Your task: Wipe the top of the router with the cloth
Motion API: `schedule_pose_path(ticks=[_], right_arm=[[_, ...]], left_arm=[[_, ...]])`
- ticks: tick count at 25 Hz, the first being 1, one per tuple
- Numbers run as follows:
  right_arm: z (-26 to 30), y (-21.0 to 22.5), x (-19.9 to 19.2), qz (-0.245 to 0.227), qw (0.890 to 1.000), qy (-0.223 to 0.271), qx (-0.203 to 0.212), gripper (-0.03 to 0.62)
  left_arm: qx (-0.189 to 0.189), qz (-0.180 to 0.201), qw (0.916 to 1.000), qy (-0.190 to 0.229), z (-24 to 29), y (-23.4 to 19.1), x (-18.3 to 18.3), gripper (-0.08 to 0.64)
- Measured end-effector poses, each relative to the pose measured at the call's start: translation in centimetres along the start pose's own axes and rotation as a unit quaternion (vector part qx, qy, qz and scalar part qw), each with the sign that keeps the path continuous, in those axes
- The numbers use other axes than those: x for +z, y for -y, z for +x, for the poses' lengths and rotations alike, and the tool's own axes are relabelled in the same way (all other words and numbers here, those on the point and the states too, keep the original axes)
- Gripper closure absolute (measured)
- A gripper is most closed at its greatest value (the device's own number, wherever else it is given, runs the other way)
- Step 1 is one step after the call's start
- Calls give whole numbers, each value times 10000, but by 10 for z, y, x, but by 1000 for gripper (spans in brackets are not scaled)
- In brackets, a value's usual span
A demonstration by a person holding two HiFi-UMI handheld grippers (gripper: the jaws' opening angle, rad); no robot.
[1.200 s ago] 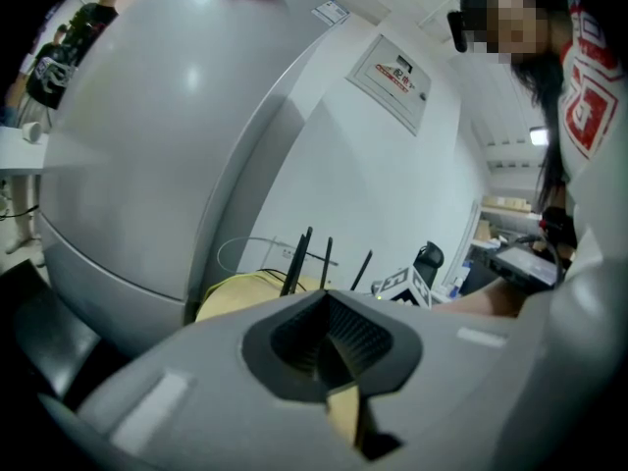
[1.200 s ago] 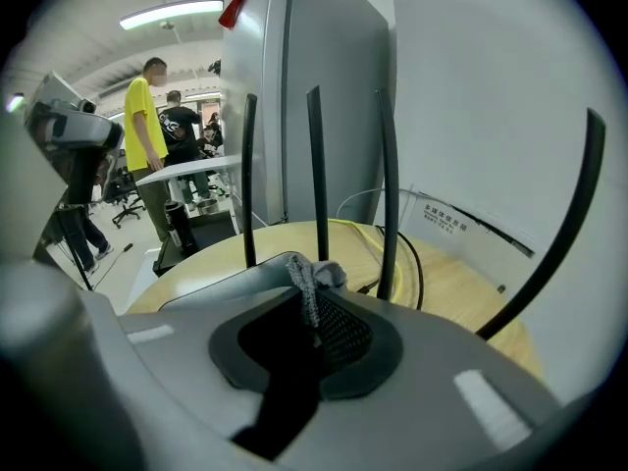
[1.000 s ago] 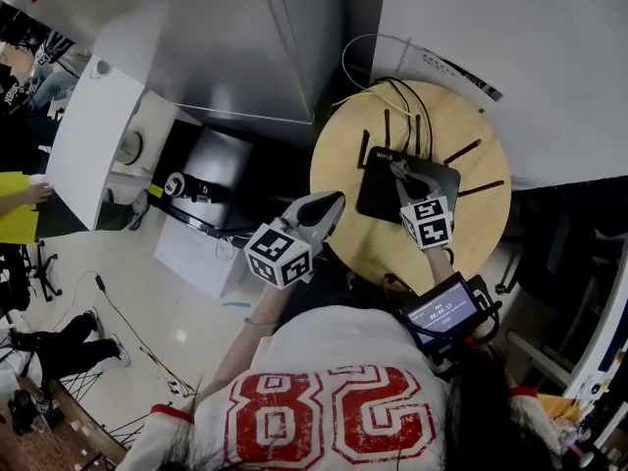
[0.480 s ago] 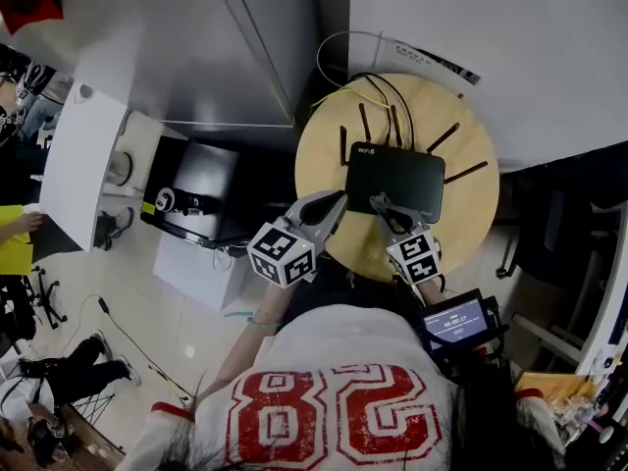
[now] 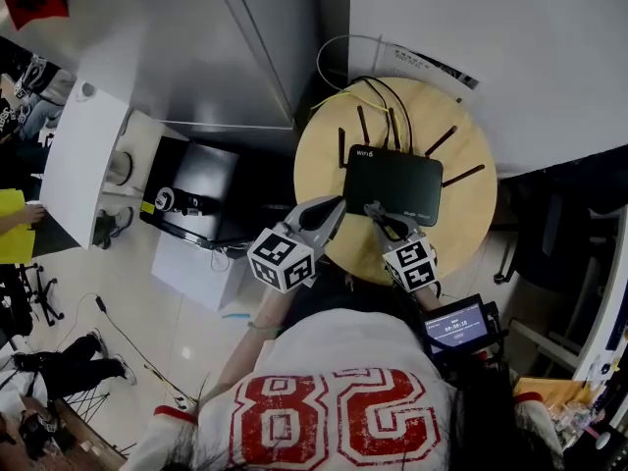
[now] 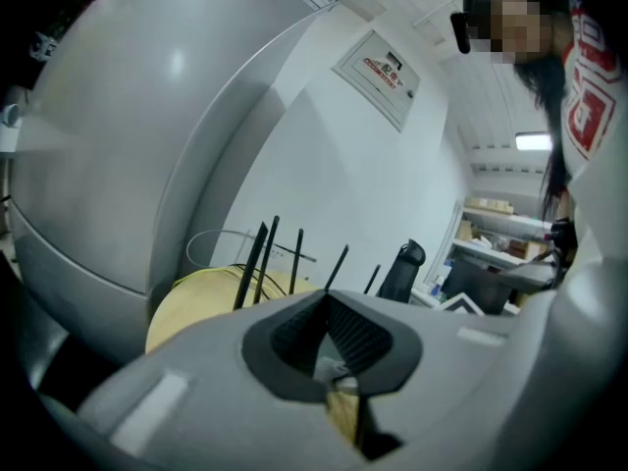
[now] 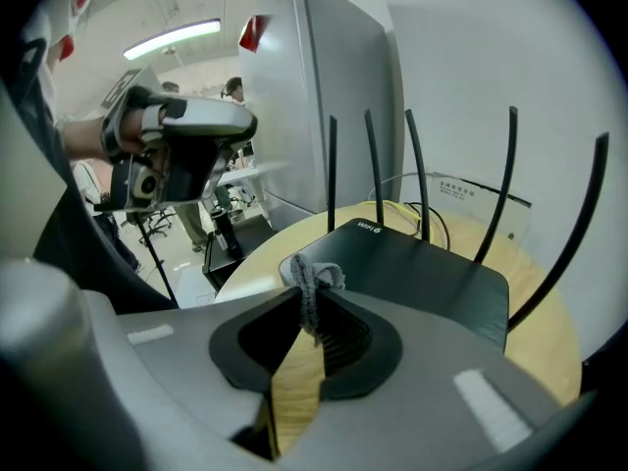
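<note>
A black router (image 5: 402,180) with several upright antennas lies on a round wooden table (image 5: 461,234). My right gripper (image 5: 374,210) hovers at the router's near left corner, shut on a small grey cloth (image 7: 314,278) that sticks up between its jaws. The router's top (image 7: 422,273) lies just beyond that cloth. My left gripper (image 5: 329,210) hangs over the table's left edge, apart from the router, with its jaws together; a tiny pale scrap shows in their gap. In the left gripper view only the antennas (image 6: 257,263) and the table edge (image 6: 196,307) show past the jaws.
Cables (image 5: 378,91) coil on the table behind the router. A tall grey cabinet (image 5: 226,47) stands to the left, with a black box (image 5: 201,180) and a white panel (image 5: 83,155) on the floor beside it. A small screen (image 5: 456,324) hangs by my right side.
The right gripper with the cloth has drawn back from the middle of the router's top to its near left corner. The left gripper has stayed in place.
</note>
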State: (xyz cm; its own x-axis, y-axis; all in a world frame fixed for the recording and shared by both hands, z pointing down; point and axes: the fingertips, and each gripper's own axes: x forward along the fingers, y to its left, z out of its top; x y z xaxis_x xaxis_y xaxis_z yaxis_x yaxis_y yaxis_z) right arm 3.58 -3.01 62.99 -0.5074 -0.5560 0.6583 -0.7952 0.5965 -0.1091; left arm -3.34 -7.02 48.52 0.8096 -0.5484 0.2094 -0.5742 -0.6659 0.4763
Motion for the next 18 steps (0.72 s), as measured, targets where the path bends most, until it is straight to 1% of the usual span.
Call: schedule_pose_path(ticks=[2,5,10,15,18], right_arm=[[4,11,12,76,9999,118,-51,549],[18,32,32,-79,9997,167,-160,549],[68,56,63,-299,9991,54,-293,549],[73,87,86,-387,9985,38,-378,549],[83,94,88,-332,9985,-138,-402,549]], left_arm=[[77,-27,10000,24,-3,-2,-1,560],[195,-49,9998,51,-10,-7,-1,560],[441,-118,9989,105,-38,-36,-3,560],[736,-112,9971,156,-49,-35,2,560],[872,-140,9959,196,-58,-45,4,560]])
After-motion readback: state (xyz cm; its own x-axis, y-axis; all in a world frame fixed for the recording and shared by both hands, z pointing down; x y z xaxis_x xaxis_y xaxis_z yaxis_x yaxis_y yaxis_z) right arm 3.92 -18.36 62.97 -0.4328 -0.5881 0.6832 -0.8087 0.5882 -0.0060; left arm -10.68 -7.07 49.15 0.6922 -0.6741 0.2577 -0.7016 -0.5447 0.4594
